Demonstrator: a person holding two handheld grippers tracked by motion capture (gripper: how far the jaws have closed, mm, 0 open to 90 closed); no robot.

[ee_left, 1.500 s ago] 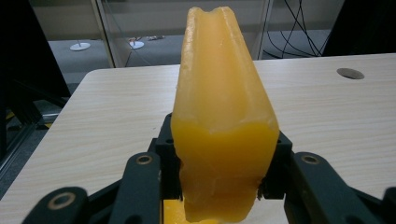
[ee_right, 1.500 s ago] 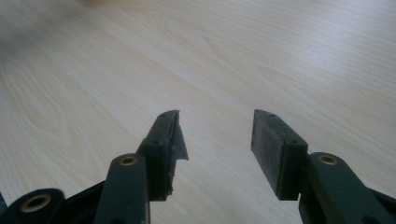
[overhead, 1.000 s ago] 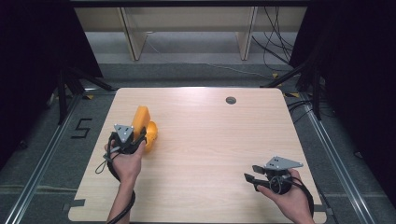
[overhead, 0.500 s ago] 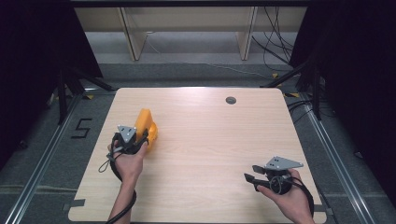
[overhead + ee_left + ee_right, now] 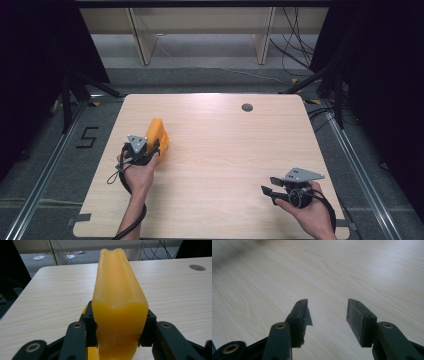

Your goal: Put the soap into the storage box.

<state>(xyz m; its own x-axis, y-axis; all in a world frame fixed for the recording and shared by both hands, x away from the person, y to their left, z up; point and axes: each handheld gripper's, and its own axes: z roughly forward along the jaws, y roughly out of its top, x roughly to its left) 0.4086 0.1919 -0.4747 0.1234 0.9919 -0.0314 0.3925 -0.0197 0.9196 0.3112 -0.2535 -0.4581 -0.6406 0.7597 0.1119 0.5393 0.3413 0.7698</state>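
The yellow block was clamped in the left tongs over the desk; the right tongs were held apart, idle. Placement was judged next.

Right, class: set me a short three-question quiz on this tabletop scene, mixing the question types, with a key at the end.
1. True or false: the left gripper is shut on the orange object.
2. Which gripper has nothing between its jaws? A) left B) right
3. What small dark round mark sits near the far edge of the wooden table?

Key
1. True; both pads press its sides.
2. B; the right gripper is open over bare wood.
3. A round hole.
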